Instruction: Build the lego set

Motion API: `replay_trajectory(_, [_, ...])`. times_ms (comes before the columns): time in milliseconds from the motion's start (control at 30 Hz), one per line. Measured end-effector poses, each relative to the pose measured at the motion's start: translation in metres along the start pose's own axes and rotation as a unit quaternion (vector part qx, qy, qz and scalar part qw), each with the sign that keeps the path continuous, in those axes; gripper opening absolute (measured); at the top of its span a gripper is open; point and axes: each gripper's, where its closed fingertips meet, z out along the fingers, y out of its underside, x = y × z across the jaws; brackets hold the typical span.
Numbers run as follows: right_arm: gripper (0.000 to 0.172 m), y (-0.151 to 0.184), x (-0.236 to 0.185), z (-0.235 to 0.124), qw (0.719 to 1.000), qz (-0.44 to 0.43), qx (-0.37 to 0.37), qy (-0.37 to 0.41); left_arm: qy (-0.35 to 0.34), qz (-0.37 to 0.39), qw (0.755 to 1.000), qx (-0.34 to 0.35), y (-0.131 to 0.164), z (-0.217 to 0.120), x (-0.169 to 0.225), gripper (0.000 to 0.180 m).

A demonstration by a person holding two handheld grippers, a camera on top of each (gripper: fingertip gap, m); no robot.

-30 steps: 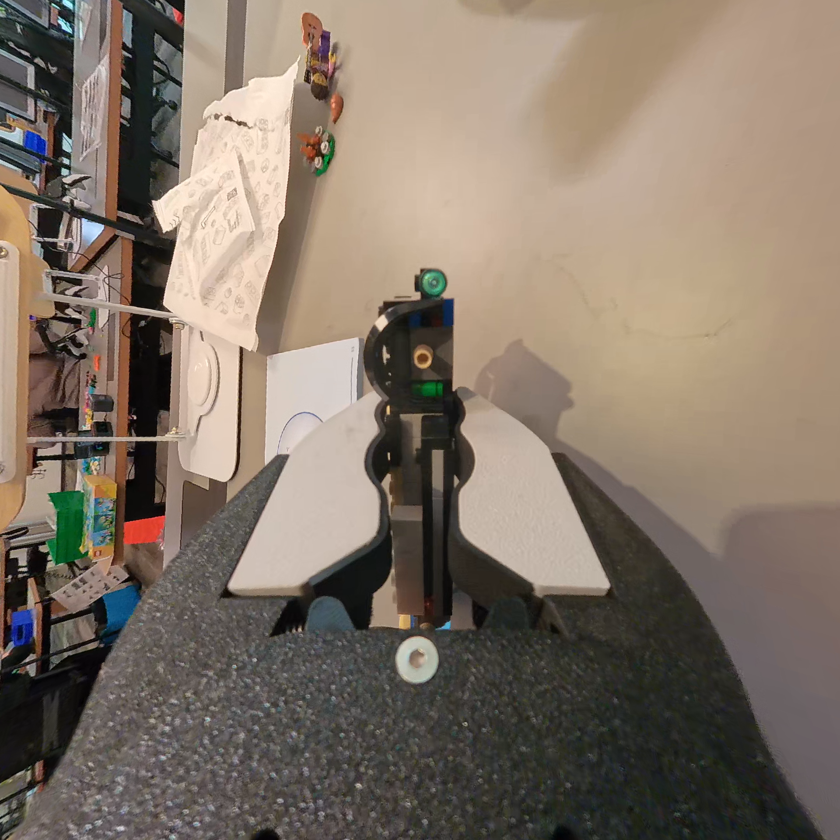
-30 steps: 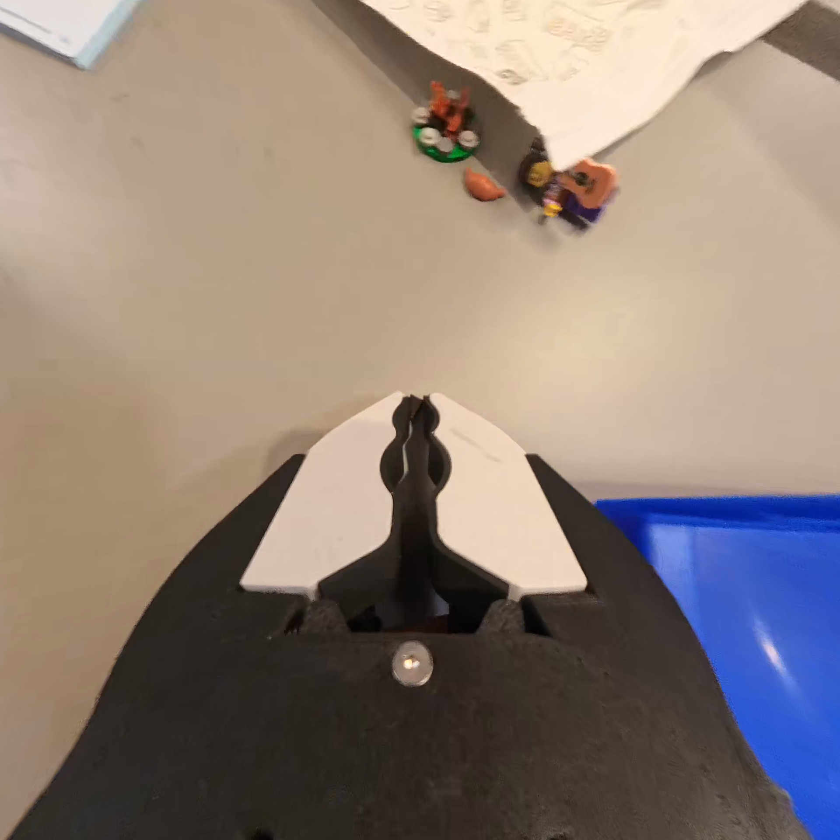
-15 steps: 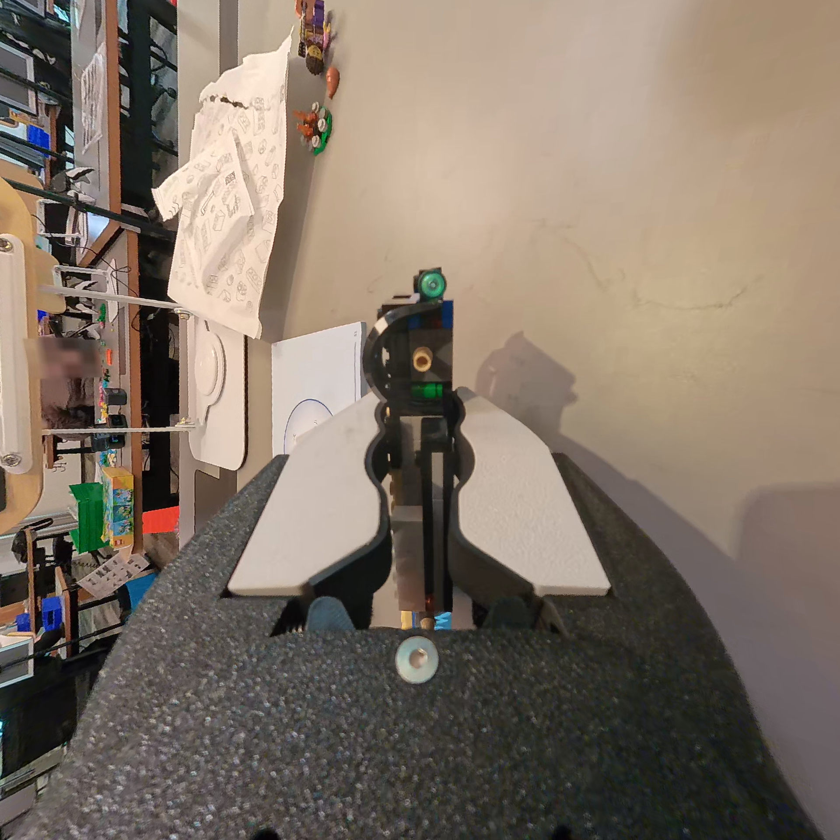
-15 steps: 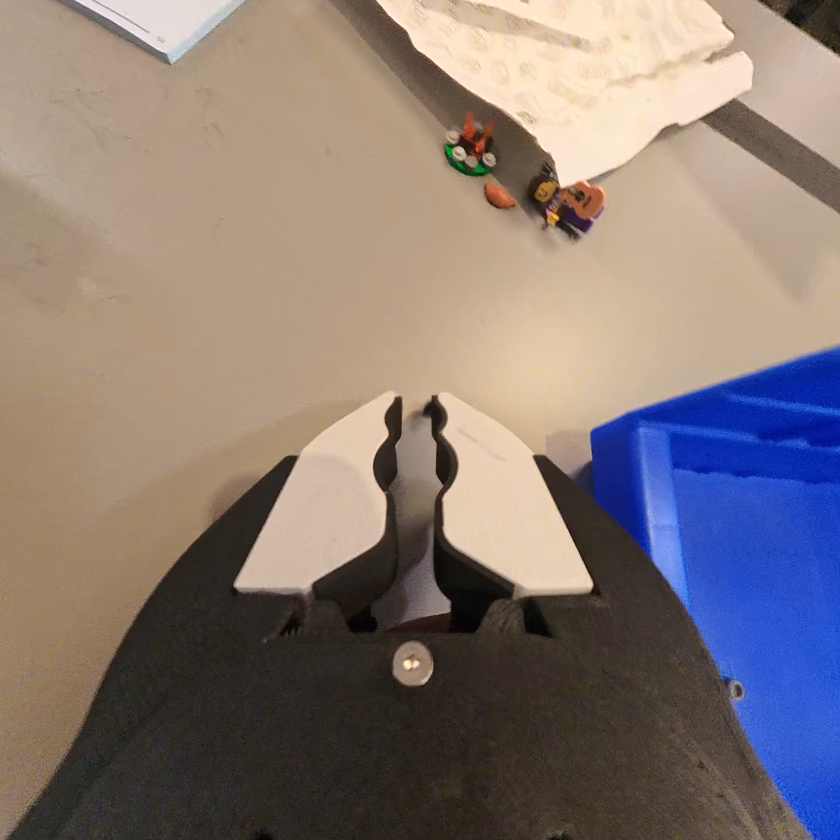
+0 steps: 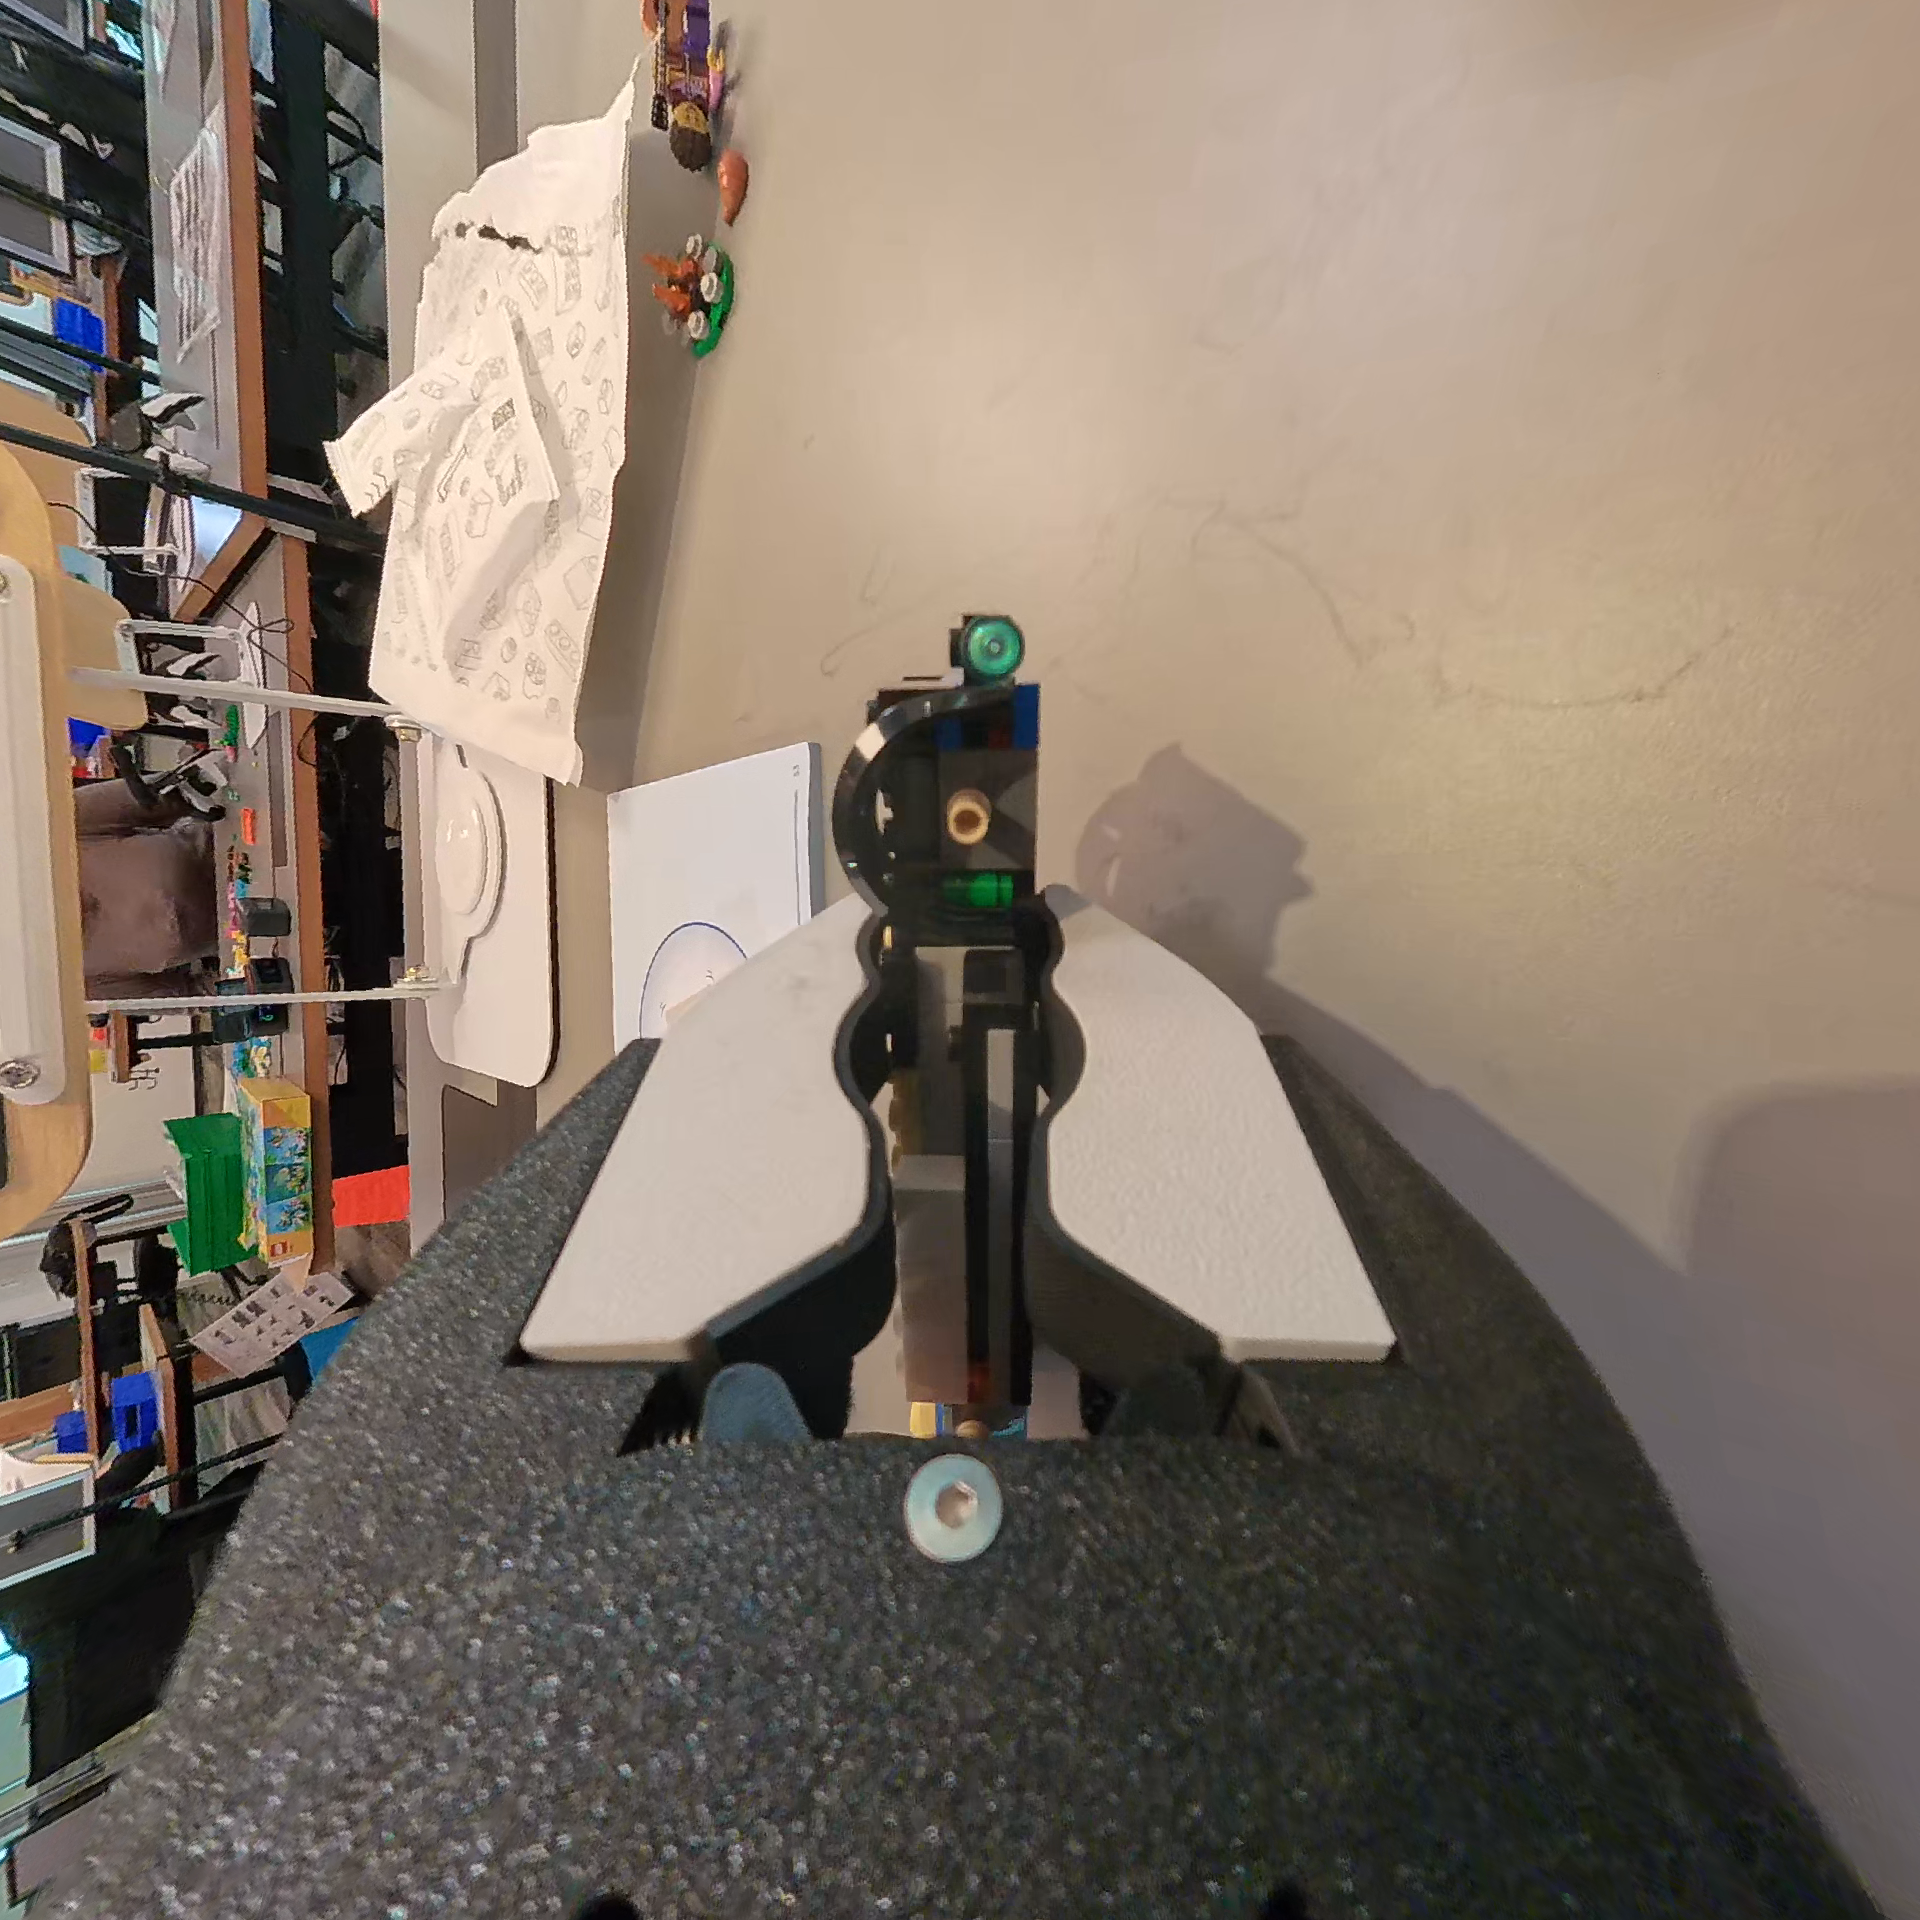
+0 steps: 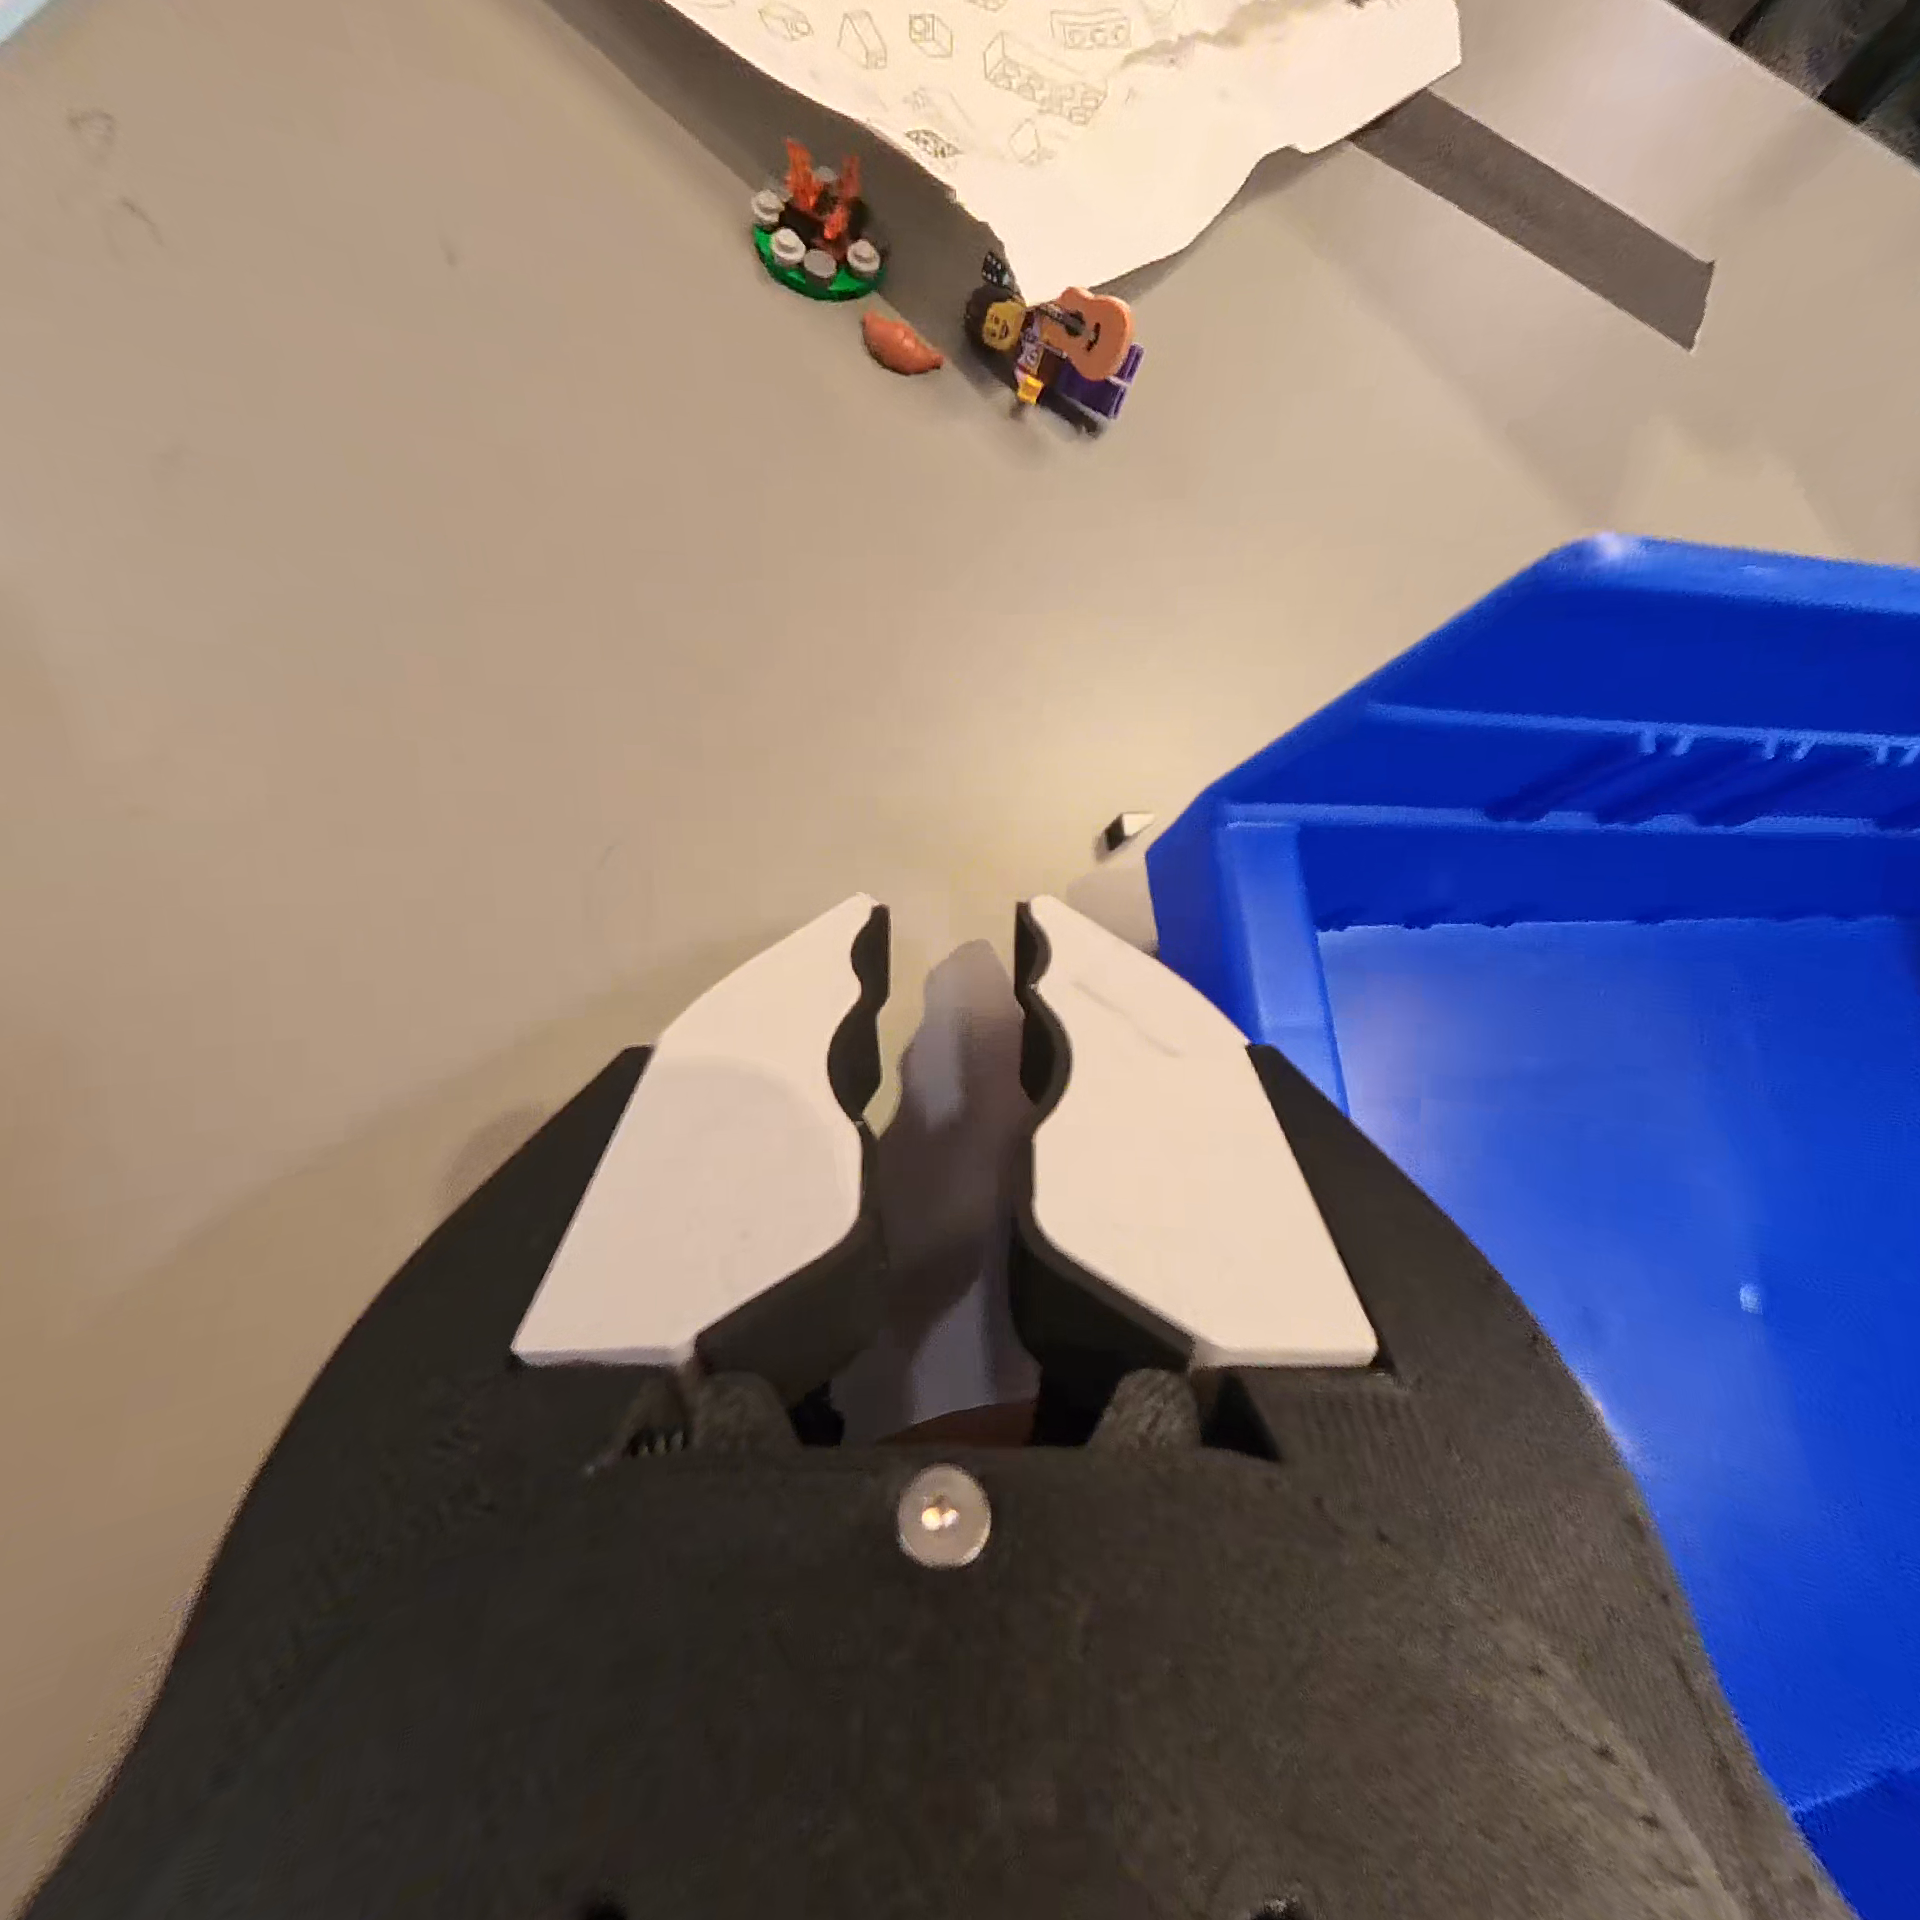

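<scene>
Brick model (image 5: 961, 821) between left gripper (image 5: 961, 925) fingers

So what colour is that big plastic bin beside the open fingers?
Bright blue bin, seen best in the right wrist view.

Beige worktop (image 6: 416, 623). Blue bin (image 6: 1610, 1039). White paper sheet (image 5: 499, 436) w/ black line-drawn bricks. Brick build (image 5: 956, 810): mostly black, w/ blue, green, tan bits, teal round stud on top. Green round base (image 6: 821, 249) w/ orange flames, grey studs. Figure (image 6: 1060, 343): purple, orange guitar.
</scene>
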Motion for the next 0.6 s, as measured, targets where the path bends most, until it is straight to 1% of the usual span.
replay_trajectory(33, [0.023, 0.0, 0.002, 0.003, 1.0, 0.004, -0.003, 0.005, 0.0, 0.0, 1.0, 0.0, 0.0, 0.0, 0.0, 0.024])
replay_trajectory(233, [0.031, -0.002, 0.03, 0.017, 0.997, 0.026, -0.021, 0.07, -0.001, 0.001, 1.0, 0.0, 0.0, -0.001, 0.0, 0.024])
replay_trajectory(333, [0.031, -0.004, 0.034, 0.025, 0.996, 0.053, -0.028, 0.066, -0.001, 0.004, 1.0, -0.001, 0.0, 0.0, 0.0, 0.024])
replay_trajectory(467, [0.026, -0.002, 0.037, 0.033, 0.994, 0.067, -0.045, 0.068, -0.001, 0.003, 1.0, 0.0, 0.0, -0.001, 0.0, 0.024])
replay_trajectory(600, [0.016, -0.001, 0.041, 0.037, 0.993, 0.077, -0.052, 0.074, -0.001, 0.004, 1.0, 0.0, 0.0, -0.001, 0.0, 0.024])
